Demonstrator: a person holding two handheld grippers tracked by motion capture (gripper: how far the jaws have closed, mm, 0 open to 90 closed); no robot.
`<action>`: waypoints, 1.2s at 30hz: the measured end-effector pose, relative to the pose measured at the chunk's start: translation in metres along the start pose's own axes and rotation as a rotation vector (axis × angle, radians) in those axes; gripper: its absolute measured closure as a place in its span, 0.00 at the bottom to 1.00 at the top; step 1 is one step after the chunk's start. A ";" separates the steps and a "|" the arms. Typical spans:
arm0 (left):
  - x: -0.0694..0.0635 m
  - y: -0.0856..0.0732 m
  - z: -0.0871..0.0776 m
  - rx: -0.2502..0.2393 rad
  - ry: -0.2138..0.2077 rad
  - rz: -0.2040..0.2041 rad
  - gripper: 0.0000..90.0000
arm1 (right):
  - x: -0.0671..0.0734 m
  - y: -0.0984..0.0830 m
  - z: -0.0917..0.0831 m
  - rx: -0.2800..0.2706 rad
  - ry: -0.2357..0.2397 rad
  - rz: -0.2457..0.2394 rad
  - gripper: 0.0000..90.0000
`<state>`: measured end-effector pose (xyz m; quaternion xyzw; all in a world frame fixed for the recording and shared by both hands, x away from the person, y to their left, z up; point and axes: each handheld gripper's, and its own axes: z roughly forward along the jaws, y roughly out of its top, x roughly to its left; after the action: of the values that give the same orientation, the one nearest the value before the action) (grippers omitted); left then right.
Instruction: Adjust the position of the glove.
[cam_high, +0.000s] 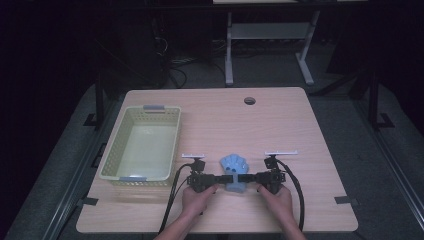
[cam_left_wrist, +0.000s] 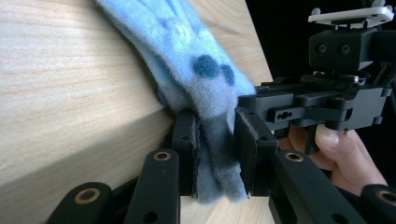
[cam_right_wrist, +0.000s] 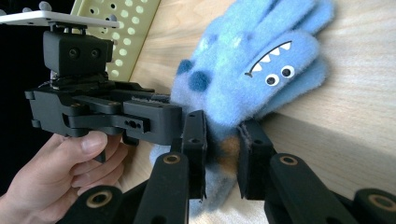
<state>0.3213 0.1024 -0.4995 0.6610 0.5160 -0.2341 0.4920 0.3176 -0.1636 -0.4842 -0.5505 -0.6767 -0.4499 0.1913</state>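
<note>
Seen from the high view: blue glove (cam_high: 233, 171) flat on the bench (cam_high: 280, 125), just right of the yellow-green basket (cam_high: 142, 142) and near the bench's front edge. Left gripper (cam_high: 220, 178) and right gripper (cam_high: 247, 177) lying level, pointing at each other, meeting at the glove's near end. Left hand (cam_high: 196, 197) and right hand (cam_high: 275, 196) behind them, cables trailing back toward the front edge. Round hole (cam_high: 249, 100) in the bench well beyond the glove.

Seen from the left gripper view and too small to tell from above: jaws clamped on the fleece of the glove (cam_left_wrist: 187, 60), cloth bunched and squeezed between the pads, two dark blue dots on the pile, right gripper (cam_left_wrist: 247, 105) biting in from the side.

Seen from the right gripper view alone: a monster face on the glove (cam_right_wrist: 261, 65), two white eyes and a row of white teeth; an orange patch at the pinch; jaws closed on the cloth; left gripper (cam_right_wrist: 175, 114) opposite, basket wall (cam_right_wrist: 126, 32) behind it.

No brand, label or lettering readable anywhere.
</note>
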 end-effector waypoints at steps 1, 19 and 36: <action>-0.001 0.000 0.000 0.000 -0.002 0.004 0.79 | 0.000 0.000 -0.001 -0.003 -0.002 -0.002 0.85; -0.018 0.011 -0.004 -0.007 -0.030 0.055 0.79 | 0.009 0.004 -0.017 -0.058 0.039 0.001 0.87; -0.037 0.024 -0.015 -0.009 -0.034 0.110 0.79 | 0.027 0.011 -0.028 -0.106 0.050 -0.048 0.87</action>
<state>0.3275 0.1000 -0.4535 0.6821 0.4714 -0.2154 0.5159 0.3125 -0.1716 -0.4452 -0.5320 -0.6599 -0.5033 0.1681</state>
